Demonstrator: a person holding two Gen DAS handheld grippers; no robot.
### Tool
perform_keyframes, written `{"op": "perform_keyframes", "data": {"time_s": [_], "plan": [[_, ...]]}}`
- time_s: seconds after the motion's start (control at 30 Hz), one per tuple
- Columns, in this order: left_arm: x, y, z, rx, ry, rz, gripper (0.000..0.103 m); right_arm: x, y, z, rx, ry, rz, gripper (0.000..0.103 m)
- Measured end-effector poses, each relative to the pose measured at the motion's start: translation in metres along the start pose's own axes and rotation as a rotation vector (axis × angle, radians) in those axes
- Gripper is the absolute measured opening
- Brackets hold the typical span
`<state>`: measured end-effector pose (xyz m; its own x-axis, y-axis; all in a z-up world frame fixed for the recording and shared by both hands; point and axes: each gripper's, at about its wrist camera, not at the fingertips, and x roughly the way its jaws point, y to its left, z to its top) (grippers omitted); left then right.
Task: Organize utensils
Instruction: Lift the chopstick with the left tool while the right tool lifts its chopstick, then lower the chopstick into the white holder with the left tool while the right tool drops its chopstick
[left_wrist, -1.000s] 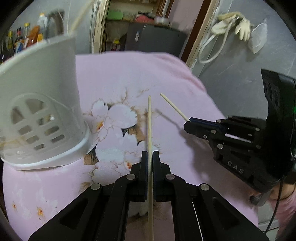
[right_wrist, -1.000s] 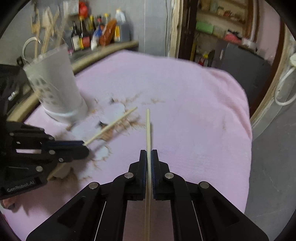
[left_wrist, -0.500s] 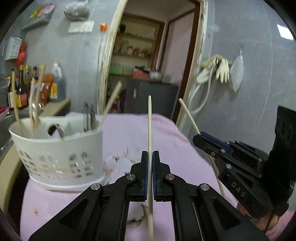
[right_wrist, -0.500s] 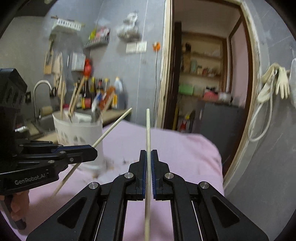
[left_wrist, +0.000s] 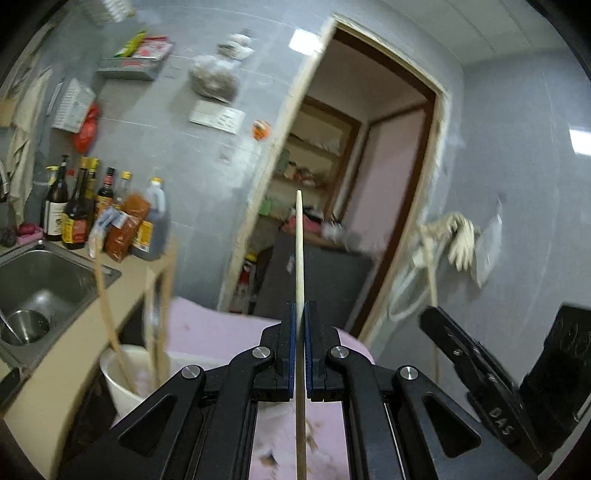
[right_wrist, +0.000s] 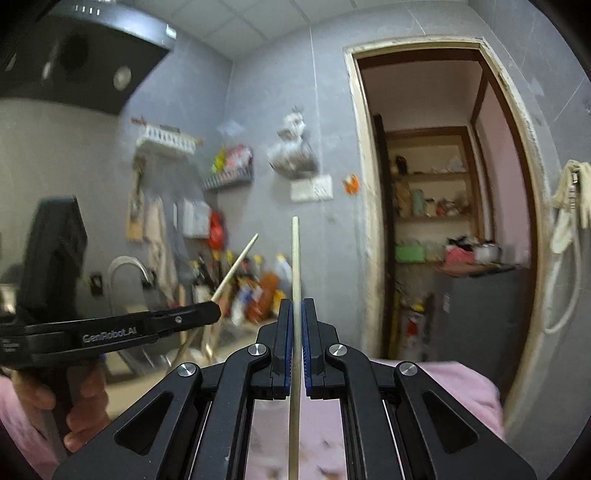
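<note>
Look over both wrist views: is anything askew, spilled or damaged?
Nothing stands out. The left gripper and the right gripper each clamp one chopstick straight along the fingers. The white holder stands upright, with utensils leaning inside as expected.

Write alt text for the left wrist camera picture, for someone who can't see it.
The left gripper has its fingers shut on a wooden chopstick that points up toward a doorway. Lower left, a white utensil holder with more sticks stands beside a steel sink; the right gripper, also holding a chopstick, is at right.
</note>
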<state>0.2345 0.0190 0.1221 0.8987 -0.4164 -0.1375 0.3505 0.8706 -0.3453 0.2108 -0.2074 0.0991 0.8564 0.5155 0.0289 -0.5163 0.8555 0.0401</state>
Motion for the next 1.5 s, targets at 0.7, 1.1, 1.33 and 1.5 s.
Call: {"op": "perform_keyframes", "data": {"time_s": [0.7,1.1,1.33,1.5], "plan": [[0.014,0.112,-0.011,-0.143,-0.263,0.207,0.003,0.09,0.009,-0.037,0.12,-0.193,0.081,0.003],[0.02,0.095,-0.045,-0.028,-0.289,0.272,0.003,0.093,0.018,-0.06,0.073,-0.222,0.023,0.003],[0.026,0.089,-0.055,0.001,-0.272,0.273,0.003,0.093,0.016,-0.061,0.076,-0.23,0.013,0.005],[0.027,0.088,-0.058,0.007,-0.261,0.272,0.003,0.093,0.016,-0.063,0.07,-0.225,0.013,0.006]]}}
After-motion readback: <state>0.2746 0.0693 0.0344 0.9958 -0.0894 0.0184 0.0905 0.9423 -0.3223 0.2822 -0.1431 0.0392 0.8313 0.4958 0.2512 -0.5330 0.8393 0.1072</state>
